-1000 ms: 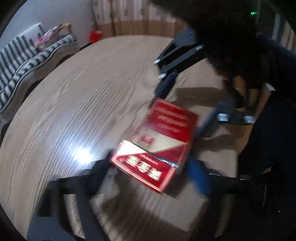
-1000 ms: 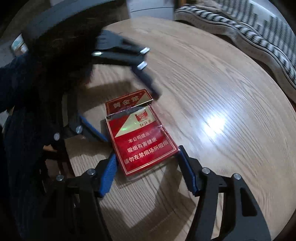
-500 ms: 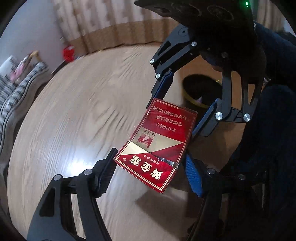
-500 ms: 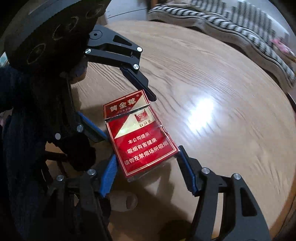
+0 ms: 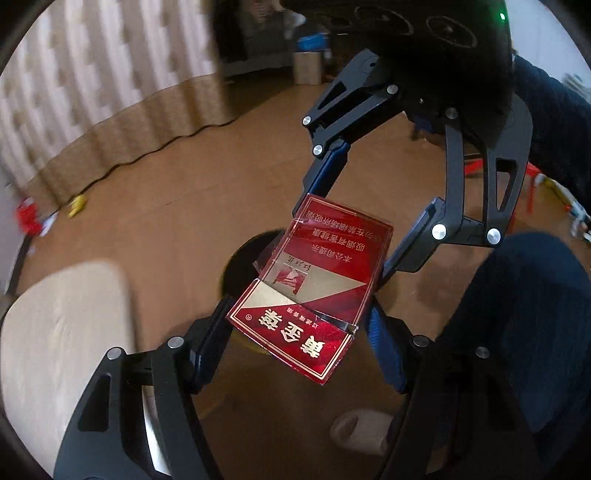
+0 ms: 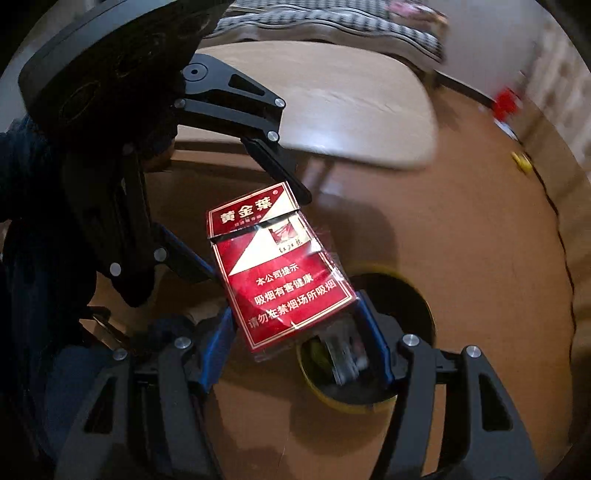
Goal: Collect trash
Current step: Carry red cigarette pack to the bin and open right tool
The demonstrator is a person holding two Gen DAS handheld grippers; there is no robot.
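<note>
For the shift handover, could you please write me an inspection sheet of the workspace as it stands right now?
Surface: brown floor below; pale table off to the side.
Job's things: red cigarette pack held in the air, lid end slightly open; yellow-rimmed trash bin beneath it, some trash inside.
Clutter: small yellow item and red item on the floor near the curtain.
Grippers: left gripper and right gripper each clamp one end of the pack.
Cables: black cord along the floor.
Surroundings: beige curtain, striped sofa, a slipper.
</note>
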